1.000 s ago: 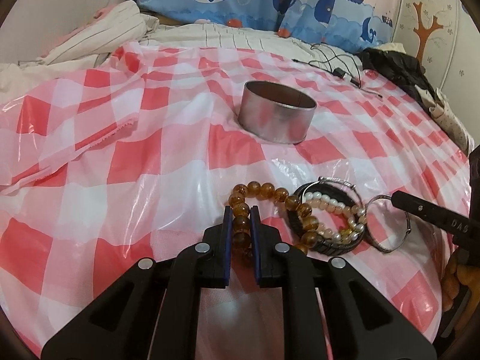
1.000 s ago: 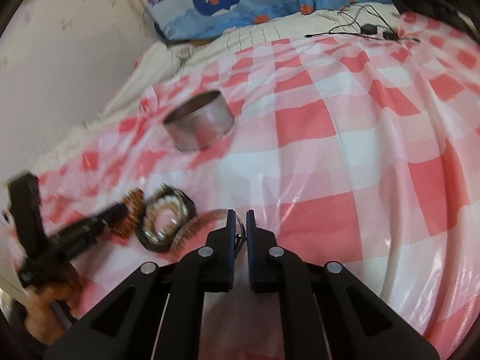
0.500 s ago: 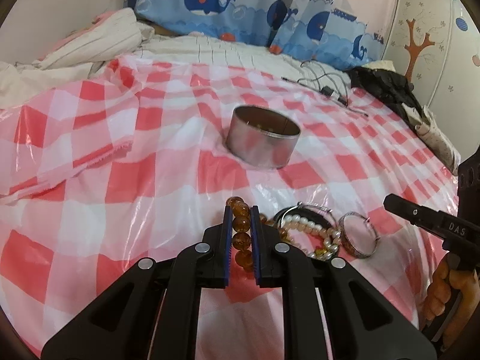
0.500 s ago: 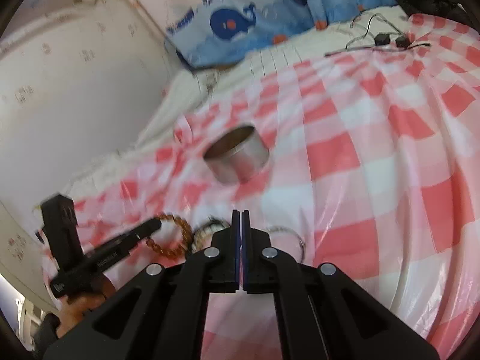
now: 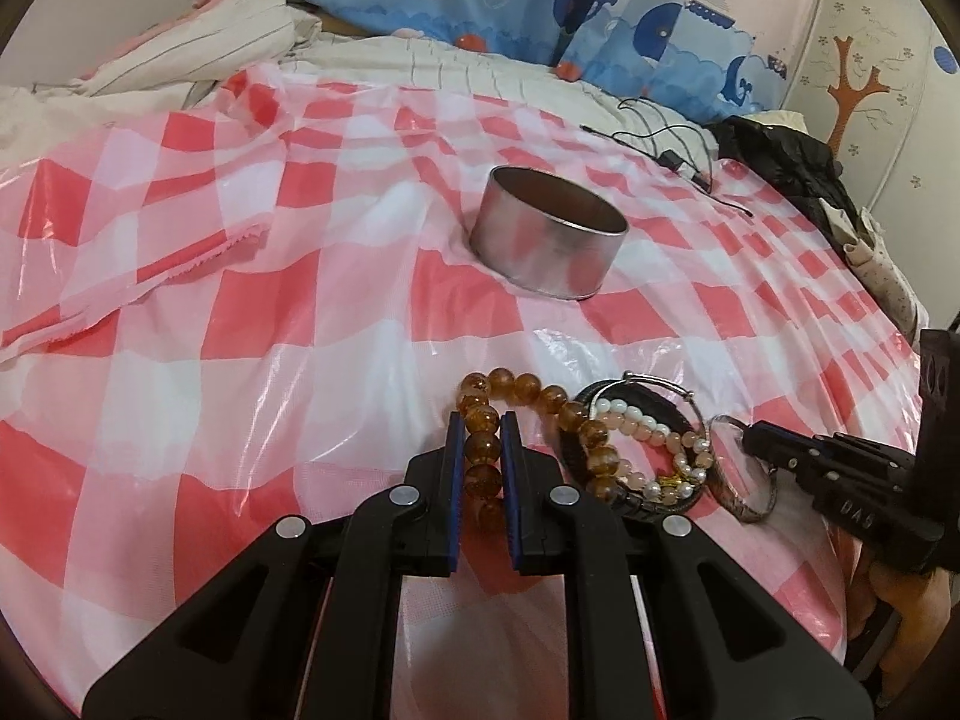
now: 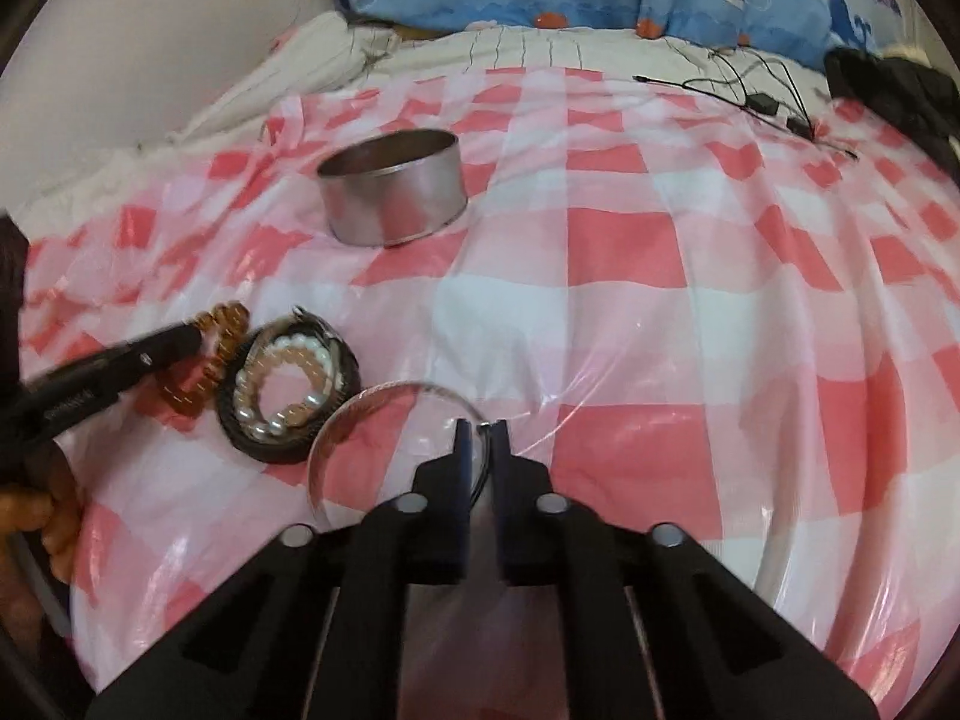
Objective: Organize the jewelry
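Observation:
My left gripper [image 5: 482, 420] is shut on an amber bead bracelet [image 5: 480, 450], which trails right over the red-checked cloth. Beside it lie a pearl bracelet [image 5: 636, 426] inside a black band [image 5: 654, 501], and a thin silver bangle [image 5: 744, 468]. My right gripper [image 6: 481, 429] is shut on the silver bangle [image 6: 336, 426] at its right rim; it also shows at the right of the left wrist view [image 5: 750, 441]. A round metal tin [image 5: 546, 234] stands open farther back, also in the right wrist view [image 6: 393, 186].
The checked plastic cloth [image 5: 270, 324] covers a bed and is wrinkled. Whale-print pillows [image 5: 540, 0] and striped bedding lie behind. A black cable [image 6: 750, 90] and dark clothing [image 5: 780, 162] lie at the back right.
Both grippers came back down to the jewelry pile. The right gripper, raised and shut half a second ago, now grips the silver bangle. The left still holds the amber beads.

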Action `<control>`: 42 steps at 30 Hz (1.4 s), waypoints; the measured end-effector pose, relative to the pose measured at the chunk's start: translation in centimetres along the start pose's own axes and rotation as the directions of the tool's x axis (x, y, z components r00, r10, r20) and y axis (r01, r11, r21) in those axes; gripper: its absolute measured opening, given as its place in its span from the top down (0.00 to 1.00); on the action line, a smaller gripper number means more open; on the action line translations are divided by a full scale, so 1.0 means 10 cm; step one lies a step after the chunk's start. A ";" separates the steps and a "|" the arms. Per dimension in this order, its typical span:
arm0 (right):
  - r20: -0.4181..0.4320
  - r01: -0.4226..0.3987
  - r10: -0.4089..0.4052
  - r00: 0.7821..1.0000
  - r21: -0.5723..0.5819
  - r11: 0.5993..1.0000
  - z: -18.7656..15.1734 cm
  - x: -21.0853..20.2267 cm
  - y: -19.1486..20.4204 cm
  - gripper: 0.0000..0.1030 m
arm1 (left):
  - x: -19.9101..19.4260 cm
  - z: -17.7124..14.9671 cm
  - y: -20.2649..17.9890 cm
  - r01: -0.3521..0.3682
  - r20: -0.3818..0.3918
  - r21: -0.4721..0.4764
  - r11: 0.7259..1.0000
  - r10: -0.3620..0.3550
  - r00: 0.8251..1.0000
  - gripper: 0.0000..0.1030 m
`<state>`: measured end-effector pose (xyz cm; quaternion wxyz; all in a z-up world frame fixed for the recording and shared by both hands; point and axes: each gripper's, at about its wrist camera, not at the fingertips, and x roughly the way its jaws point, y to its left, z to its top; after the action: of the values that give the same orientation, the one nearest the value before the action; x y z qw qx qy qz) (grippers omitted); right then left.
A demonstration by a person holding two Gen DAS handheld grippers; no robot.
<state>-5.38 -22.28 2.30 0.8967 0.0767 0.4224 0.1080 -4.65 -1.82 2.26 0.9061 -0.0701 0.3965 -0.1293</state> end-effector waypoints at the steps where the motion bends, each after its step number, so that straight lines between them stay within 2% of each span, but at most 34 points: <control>1: 0.016 -0.021 0.021 1.000 0.014 1.000 0.01 -0.05 0.00 0.94 | -0.02 0.00 -0.01 0.002 0.006 0.005 1.000 -0.002 1.000 0.90; 5: 0.094 -0.115 0.110 0.989 0.049 0.992 0.06 -0.26 -0.01 0.94 | -0.12 0.03 -0.04 0.028 0.032 0.011 1.000 -0.028 0.999 0.90; 12: 0.166 -0.216 0.201 0.966 0.083 0.973 0.18 -0.47 -0.05 0.95 | -0.37 0.14 -0.14 0.083 0.087 0.045 0.995 -0.087 0.992 0.90; 17: 0.173 -0.289 0.267 0.948 0.116 0.950 0.20 -0.52 -0.13 1.00 | -0.38 0.15 -0.18 0.087 0.082 0.060 0.994 -0.092 0.992 0.90; 19: 0.168 -0.289 0.268 0.949 0.119 0.950 0.20 -0.52 -0.15 1.00 | -0.37 0.15 -0.18 0.095 0.076 0.054 0.994 -0.099 0.992 0.90; 21: 0.125 -0.293 0.279 0.952 0.115 0.949 0.21 -0.47 -0.12 1.00 | -0.37 0.15 -0.17 0.095 0.076 0.053 0.994 -0.099 0.992 0.90; 23: 0.082 -0.207 0.200 0.976 0.091 0.974 0.19 -0.41 -0.08 0.99 | -0.36 0.14 -0.17 0.095 0.073 0.048 0.994 -0.098 0.992 0.90; 24: 0.046 -0.105 0.103 0.994 0.054 0.993 0.17 -0.35 -0.04 0.99 | -0.35 0.14 -0.16 0.095 0.070 0.044 0.995 -0.098 0.993 0.90; 25: 0.035 -0.041 0.040 0.999 0.032 0.999 0.15 -0.31 -0.03 0.99 | -0.34 0.13 -0.16 0.096 0.067 0.040 0.995 -0.099 0.993 0.90; 29: -0.012 0.093 -0.093 0.996 -0.013 0.996 0.12 -0.15 -0.05 0.99 | -0.32 0.12 -0.16 0.102 0.062 0.040 0.994 -0.104 0.993 0.90; 30: -0.024 0.120 -0.121 0.992 -0.027 0.992 0.13 -0.10 -0.05 0.89 | -0.32 0.12 -0.15 0.103 0.062 0.040 0.994 -0.105 0.993 0.90; 31: -0.031 0.118 -0.119 0.992 -0.030 0.993 0.12 -0.06 -0.07 0.79 | -0.31 0.12 -0.15 0.105 0.061 0.041 0.994 -0.107 0.992 0.90; 32: -0.028 0.131 -0.132 0.991 -0.042 0.991 0.12 -0.03 -0.05 0.64 | -0.31 0.12 -0.14 0.105 0.060 0.041 0.994 -0.107 0.992 0.90; 35: -0.025 0.161 -0.164 0.986 -0.098 0.982 0.07 0.00 0.01 0.61 | -0.31 0.13 -0.14 0.105 0.061 0.040 0.994 -0.107 0.992 0.90; 38: 0.049 0.146 -0.144 0.988 -0.051 0.988 0.08 -0.15 -0.03 0.61 | -0.31 0.13 -0.14 0.104 0.061 0.038 0.994 -0.107 0.992 0.90; 39: 0.074 0.171 -0.167 0.983 -0.045 0.984 0.10 -0.21 -0.05 0.59 | -0.31 0.12 -0.14 0.104 0.060 0.039 0.994 -0.106 0.993 0.90; 40: 0.071 0.185 -0.181 0.981 -0.049 0.981 0.12 -0.20 -0.06 0.57 | -0.30 0.12 -0.15 0.104 0.059 0.040 0.994 -0.106 0.993 0.90; 42: -0.004 0.177 -0.177 0.984 -0.038 0.984 0.09 -0.06 -0.13 0.56 | -0.28 0.11 -0.15 0.105 0.056 0.041 0.994 -0.107 0.993 0.90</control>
<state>-4.90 -23.73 3.03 0.9025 0.0217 0.4287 0.0361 -5.95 -2.42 5.33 0.9104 -0.0775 0.3631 -0.1827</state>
